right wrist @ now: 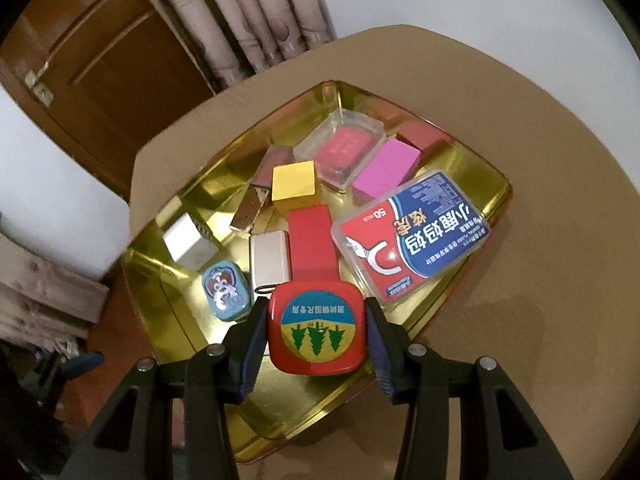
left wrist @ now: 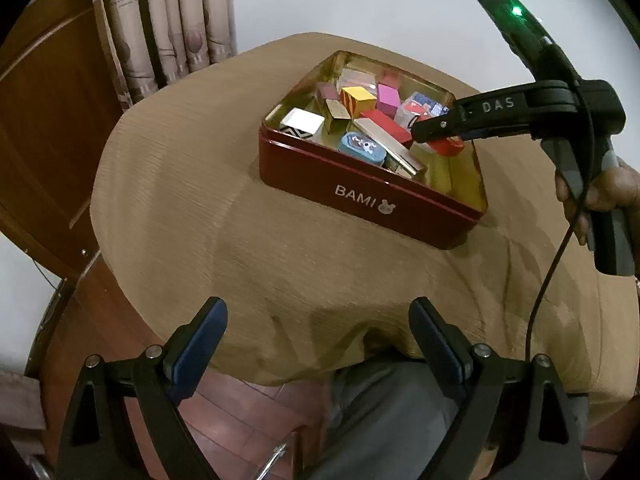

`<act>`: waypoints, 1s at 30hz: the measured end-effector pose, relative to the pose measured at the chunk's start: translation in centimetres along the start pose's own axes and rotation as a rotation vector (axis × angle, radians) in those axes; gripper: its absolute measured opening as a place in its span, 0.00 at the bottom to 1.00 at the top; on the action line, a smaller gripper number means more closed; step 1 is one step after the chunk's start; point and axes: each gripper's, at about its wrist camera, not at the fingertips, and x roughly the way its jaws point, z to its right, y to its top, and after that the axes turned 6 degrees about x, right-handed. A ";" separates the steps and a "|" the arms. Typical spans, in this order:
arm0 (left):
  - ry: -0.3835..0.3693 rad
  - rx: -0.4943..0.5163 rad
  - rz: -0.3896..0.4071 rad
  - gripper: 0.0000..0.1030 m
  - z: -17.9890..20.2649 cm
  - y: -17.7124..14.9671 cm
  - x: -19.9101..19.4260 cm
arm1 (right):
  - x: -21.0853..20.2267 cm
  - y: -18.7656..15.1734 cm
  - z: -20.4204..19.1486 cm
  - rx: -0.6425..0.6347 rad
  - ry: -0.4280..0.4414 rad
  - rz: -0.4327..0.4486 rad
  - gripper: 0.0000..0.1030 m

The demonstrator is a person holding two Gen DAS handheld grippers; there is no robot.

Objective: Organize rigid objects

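A red tin (left wrist: 360,184) marked BAMI, gold inside (right wrist: 192,280), stands on the tan table and holds several small boxes and blocks. My right gripper (right wrist: 316,334) is shut on a red square tape measure (right wrist: 316,328) with a tree label and holds it over the tin's near side. From the left wrist view that gripper (left wrist: 436,128) reaches in from the right, the red tape measure (left wrist: 448,146) in its tip. My left gripper (left wrist: 316,344) is open and empty, low over the table's near edge, well short of the tin.
In the tin lie a yellow block (right wrist: 294,186), a pink block (right wrist: 386,170), a red block (right wrist: 312,242), a blue oval tin (right wrist: 224,290), a clear floss-pick box (right wrist: 412,240) and silver boxes. A wooden door (right wrist: 108,80) and curtain (right wrist: 248,12) stand behind.
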 end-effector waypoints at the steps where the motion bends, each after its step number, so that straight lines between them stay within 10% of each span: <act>1: -0.001 0.002 -0.002 0.87 0.0 0.0 0.0 | 0.1 0.0 -0.1 -0.004 -0.014 0.002 0.46; 10: 0.011 -0.004 0.027 0.87 -0.1 0.1 -0.9 | -1.7 -1.2 -0.5 0.036 -0.068 0.116 0.48; 14: 0.051 0.010 0.077 0.87 -0.4 0.7 -1.8 | -5.5 -4.0 -1.3 0.082 -0.111 0.318 0.48; 22: 0.126 0.059 0.277 0.87 -2.1 3.5 -5.0 | -8.6 -12.6 -7.2 0.067 -0.460 0.713 0.71; 30: 0.146 0.118 0.351 0.91 -1.4 5.5 -5.7 | -8.7 -14.2 -8.3 0.158 -0.521 0.743 0.75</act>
